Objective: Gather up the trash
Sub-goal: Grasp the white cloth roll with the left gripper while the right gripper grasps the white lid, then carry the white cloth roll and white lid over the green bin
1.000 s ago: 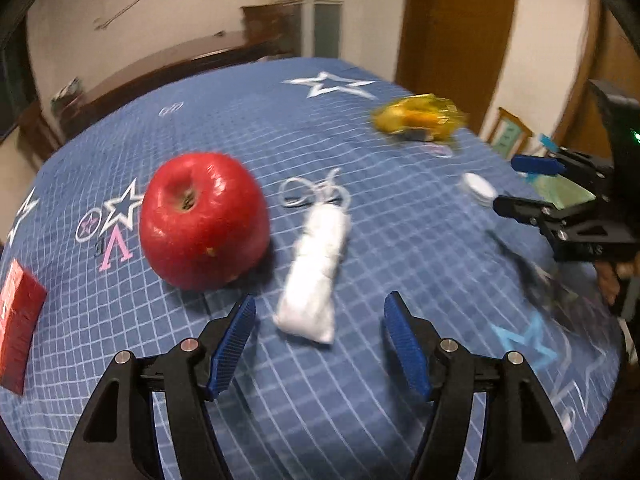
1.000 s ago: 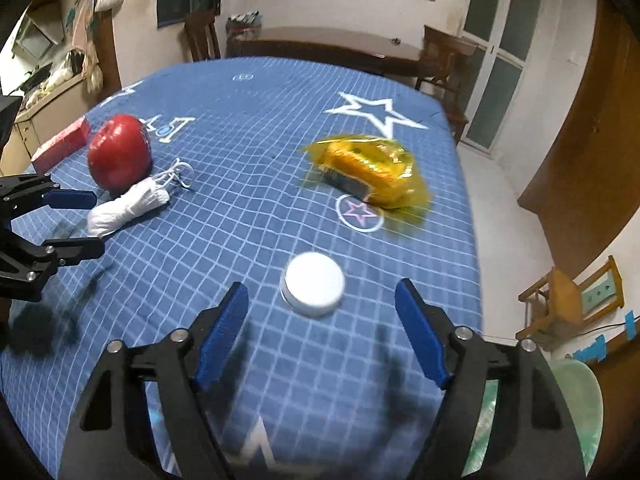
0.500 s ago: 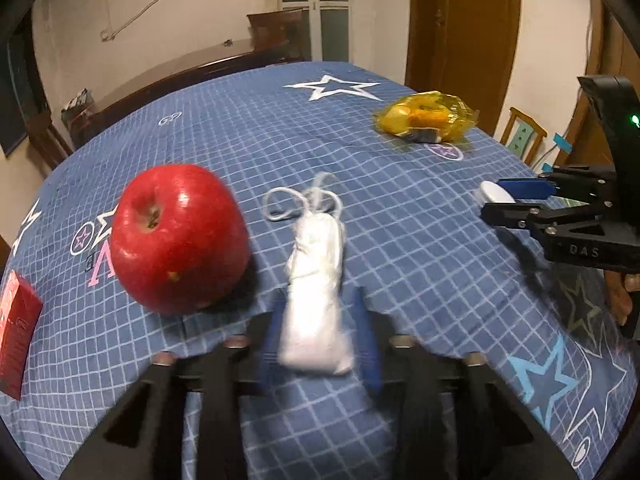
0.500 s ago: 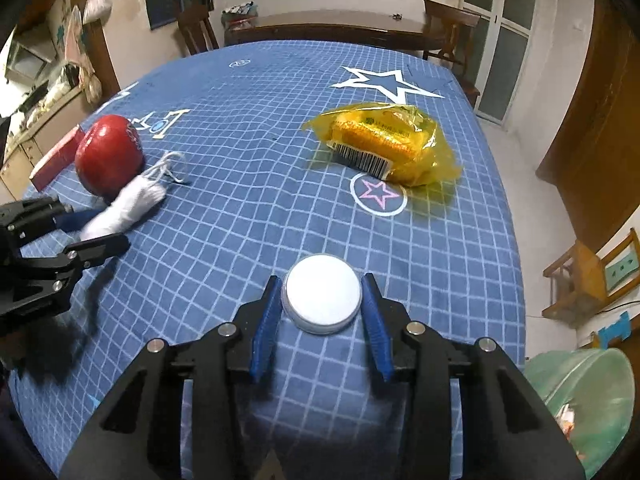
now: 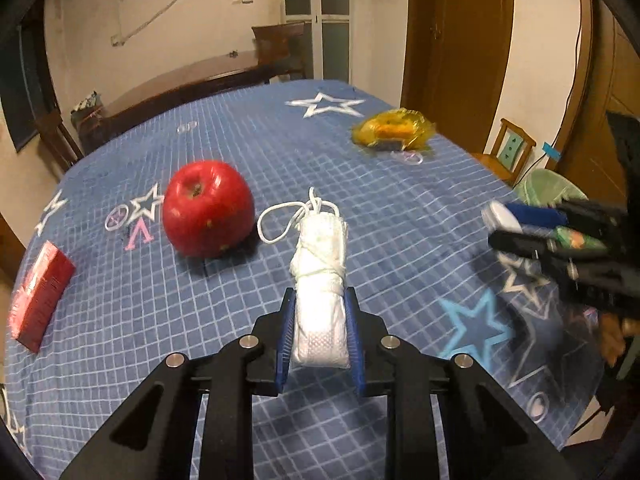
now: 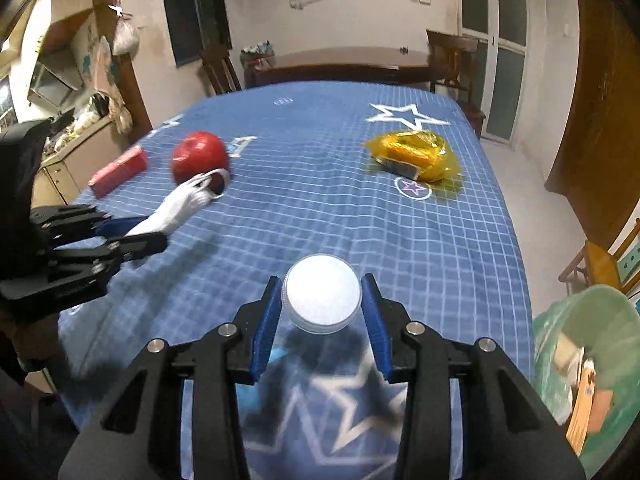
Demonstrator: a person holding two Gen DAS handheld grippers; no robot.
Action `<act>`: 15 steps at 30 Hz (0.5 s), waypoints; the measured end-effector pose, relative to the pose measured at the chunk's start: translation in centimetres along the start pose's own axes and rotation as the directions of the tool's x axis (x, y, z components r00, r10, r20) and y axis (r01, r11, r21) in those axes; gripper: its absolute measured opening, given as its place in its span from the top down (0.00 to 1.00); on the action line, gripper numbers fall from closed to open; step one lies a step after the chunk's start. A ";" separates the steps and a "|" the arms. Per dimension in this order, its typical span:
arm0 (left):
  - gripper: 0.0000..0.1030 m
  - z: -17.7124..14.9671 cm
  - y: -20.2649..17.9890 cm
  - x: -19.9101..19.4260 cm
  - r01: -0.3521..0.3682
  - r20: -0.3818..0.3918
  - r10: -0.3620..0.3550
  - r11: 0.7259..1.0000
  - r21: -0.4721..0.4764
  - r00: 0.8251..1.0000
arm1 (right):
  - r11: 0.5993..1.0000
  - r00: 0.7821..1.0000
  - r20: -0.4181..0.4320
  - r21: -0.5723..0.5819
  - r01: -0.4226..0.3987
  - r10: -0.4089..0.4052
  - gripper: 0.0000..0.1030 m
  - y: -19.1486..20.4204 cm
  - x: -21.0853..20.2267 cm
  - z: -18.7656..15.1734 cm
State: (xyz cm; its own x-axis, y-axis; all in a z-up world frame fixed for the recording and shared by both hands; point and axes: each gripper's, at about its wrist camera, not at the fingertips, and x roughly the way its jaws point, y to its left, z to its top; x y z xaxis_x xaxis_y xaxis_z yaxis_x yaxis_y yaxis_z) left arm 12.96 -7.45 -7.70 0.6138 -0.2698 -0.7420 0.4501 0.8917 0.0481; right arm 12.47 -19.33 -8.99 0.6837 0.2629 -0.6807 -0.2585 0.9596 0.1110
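Both grippers newly raised, mask (image 5: 320, 292) and cap (image 6: 322, 298) aloft

A table covered by a blue grid-patterned cloth (image 5: 400, 216) printed with stars. On it, in the left wrist view: a red apple (image 5: 208, 209) near centre, a flat red box (image 5: 38, 306) at nine o'clock, and a yellow plastic packet (image 5: 394, 133) at one o'clock.
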 end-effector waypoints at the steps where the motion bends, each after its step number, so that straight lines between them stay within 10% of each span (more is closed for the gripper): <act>1: 0.76 0.2 -0.5 -0.5 -0.006 0.013 0.006 1.000 0.008 1.000 | 1.000 1.000 0.015 0.006 -0.002 0.002 0.62 0.2 -0.8 -0.2; 15: 0.76 9.3 -16.1 -1.9 0.059 0.177 -0.104 0.968 0.242 0.979 | 0.941 0.942 0.108 0.162 0.299 -0.318 0.62 -8.4 -12.4 -0.7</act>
State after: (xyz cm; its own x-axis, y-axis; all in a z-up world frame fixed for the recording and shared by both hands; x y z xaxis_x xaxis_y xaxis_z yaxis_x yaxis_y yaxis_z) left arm 10.56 -24.64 -0.86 0.6688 -0.4214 -0.6125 0.6293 0.7595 0.1646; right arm 5.72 -30.72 -1.96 0.8000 -0.0466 -0.5981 0.0715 0.9973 0.0180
